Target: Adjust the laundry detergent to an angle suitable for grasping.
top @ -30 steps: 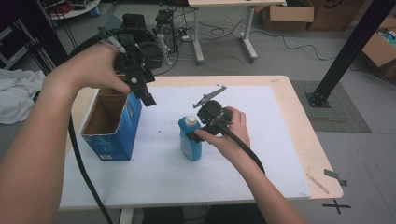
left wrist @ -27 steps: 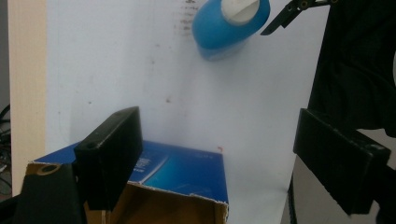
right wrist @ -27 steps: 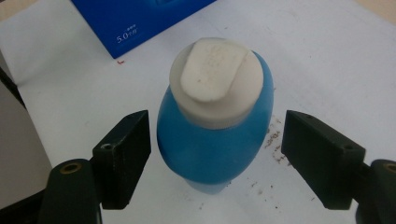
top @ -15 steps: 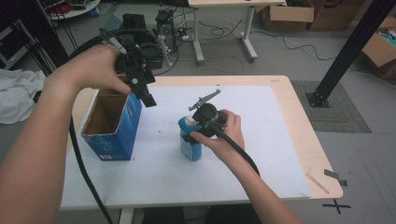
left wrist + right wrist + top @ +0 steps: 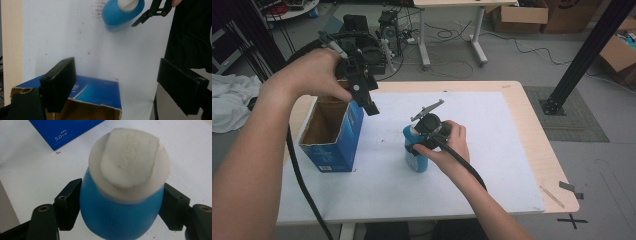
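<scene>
The blue bottle (image 5: 122, 202) is clamped by the just-closing right gripper (image 5: 122, 207) (contact seemingly hidden from above); the left gripper (image 5: 120, 82) is held wide.

I count one blue bottle (image 5: 415, 156), one open blue carton (image 5: 332, 134), one white mat (image 5: 492, 150) on one worktop (image 5: 532, 125), and my two grippers (image 5: 373, 108) (image 5: 413, 150).
</scene>
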A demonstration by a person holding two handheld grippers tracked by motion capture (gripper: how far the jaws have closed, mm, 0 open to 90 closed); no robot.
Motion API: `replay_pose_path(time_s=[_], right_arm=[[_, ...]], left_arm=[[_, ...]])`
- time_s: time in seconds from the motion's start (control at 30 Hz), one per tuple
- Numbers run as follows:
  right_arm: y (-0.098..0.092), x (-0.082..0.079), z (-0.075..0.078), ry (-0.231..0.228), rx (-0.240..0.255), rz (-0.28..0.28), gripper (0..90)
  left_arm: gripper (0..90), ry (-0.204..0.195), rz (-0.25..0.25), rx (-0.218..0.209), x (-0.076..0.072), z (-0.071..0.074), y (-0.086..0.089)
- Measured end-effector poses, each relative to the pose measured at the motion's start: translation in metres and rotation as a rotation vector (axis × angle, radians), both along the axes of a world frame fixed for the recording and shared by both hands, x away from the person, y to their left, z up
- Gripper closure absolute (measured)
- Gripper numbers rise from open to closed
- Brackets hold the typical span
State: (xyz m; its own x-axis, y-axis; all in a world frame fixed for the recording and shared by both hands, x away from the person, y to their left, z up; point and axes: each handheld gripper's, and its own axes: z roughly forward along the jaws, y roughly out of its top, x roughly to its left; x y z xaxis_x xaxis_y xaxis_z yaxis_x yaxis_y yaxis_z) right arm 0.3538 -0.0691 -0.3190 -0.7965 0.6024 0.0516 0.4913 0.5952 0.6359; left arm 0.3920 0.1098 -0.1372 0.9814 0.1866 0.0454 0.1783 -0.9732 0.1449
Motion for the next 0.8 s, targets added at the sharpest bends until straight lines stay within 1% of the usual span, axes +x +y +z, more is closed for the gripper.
replay_pose_path(time_s=[0.07, 0.13, 0.27, 0.33, 0.37, 0.4, 0.43, 0.47, 0.53, 0.67, 0.8], right_arm=[[0.0, 0.0, -0.001, -0.003, -0.002, -0.004, 30.9], [0.001, 0.0, -0.003, -0.001, -0.003, -0.009, 31.3], [0.003, 0.0, -0.005, -0.016, -0.015, -0.018, 34.8], [0.003, 0.0, -0.005, -0.018, -0.016, -0.021, 35.1], [0.004, -0.001, -0.006, -0.028, -0.02, -0.024, 35.9], [0.004, -0.001, -0.006, -0.028, -0.02, -0.024, 35.9], [0.006, -0.002, -0.007, -0.041, -0.034, -0.027, 36.7], [0.006, -0.002, -0.008, -0.044, -0.032, -0.031, 37.0], [0.007, -0.002, -0.009, -0.045, -0.034, -0.037, 37.8], [0.008, -0.002, -0.011, -0.053, -0.034, -0.045, 38.5], [0.008, -0.002, -0.011, -0.054, -0.039, -0.046, 38.7]], left_arm=[[16.5, 0.002, 0.0, 0.001, 0.0, 0.0, 0.0], [16.5, 0.002, -0.002, 0.003, 0.001, -0.001, -0.001], [16.5, 0.003, 0.0, 0.002, 0.001, -0.001, 0.0], [16.5, 0.002, 0.0, 0.001, 0.001, -0.001, 0.0], [16.5, 0.002, -0.001, 0.001, 0.002, -0.002, 0.0], [16.5, 0.002, -0.001, 0.001, 0.002, -0.002, 0.0], [16.5, 0.005, -0.001, 0.002, 0.002, -0.002, 0.0], [16.5, 0.006, 0.001, -0.001, 0.002, -0.003, 0.0], [16.5, 0.008, 0.003, 0.008, 0.002, -0.003, 0.0], [16.5, 0.006, 0.004, 0.0, 0.002, -0.002, 0.001], [16.7, 0.006, 0.006, 0.003, 0.002, -0.002, 0.002]])
